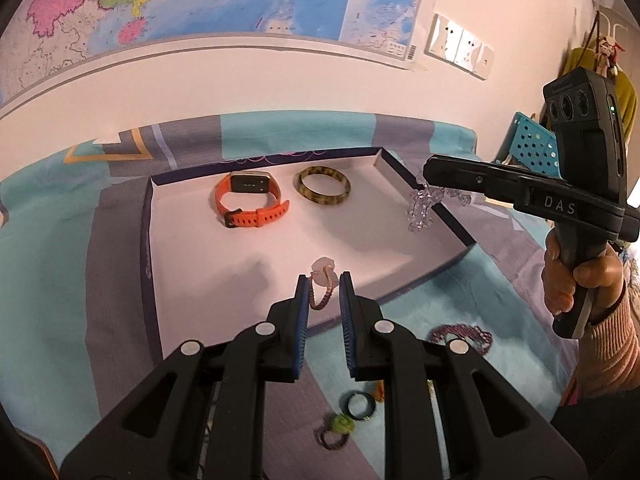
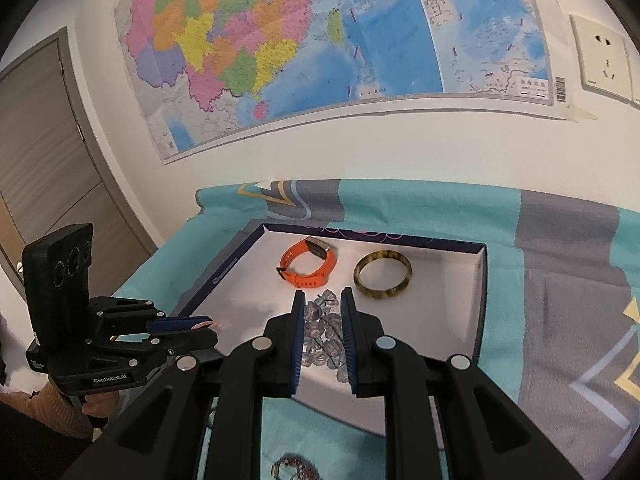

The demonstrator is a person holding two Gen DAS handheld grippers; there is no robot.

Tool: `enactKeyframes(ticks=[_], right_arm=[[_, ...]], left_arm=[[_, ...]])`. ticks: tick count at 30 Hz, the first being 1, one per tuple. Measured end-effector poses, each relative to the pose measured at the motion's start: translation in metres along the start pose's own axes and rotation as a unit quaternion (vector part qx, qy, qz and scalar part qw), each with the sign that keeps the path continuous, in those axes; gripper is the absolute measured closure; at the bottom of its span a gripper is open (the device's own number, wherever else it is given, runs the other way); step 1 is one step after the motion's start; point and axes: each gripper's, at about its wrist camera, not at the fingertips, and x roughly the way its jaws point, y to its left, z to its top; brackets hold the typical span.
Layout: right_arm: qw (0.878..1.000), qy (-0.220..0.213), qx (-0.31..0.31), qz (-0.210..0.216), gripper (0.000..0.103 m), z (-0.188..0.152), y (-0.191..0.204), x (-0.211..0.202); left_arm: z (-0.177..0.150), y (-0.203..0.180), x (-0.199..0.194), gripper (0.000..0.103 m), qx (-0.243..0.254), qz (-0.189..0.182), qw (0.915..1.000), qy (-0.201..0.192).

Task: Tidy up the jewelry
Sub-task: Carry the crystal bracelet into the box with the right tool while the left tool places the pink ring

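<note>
A shallow white tray with a dark blue rim lies on the bedspread; it also shows in the right wrist view. In it lie an orange smartwatch and a tortoiseshell bangle. My left gripper holds a thin braided pink bracelet with a pale charm over the tray's near part. My right gripper is shut on a clear crystal bead bracelet, which dangles over the tray's right rim in the left wrist view.
On the teal and grey bedspread in front of the tray lie a purple bead bracelet, a black ring, and a green-stone ring. A map hangs on the wall. A blue perforated box stands at right.
</note>
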Motion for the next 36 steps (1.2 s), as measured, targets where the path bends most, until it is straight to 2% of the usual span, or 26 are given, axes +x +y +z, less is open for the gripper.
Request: enactKeyframes(ticks=[23,36], right_arm=[[0.999,0.041,0.005,0.0,0.087,0.024,-0.008,0.071],[0.998,0.06,0.003,-0.004,0.087,0.025,-0.015,0.093]], left_arm=[[0.022,0.022,0.045,0.087,-0.005,0.018,0.9994,0.028],[0.034,0.028,0.063,0.087,-0.001,0.036,0.9984,0.044]])
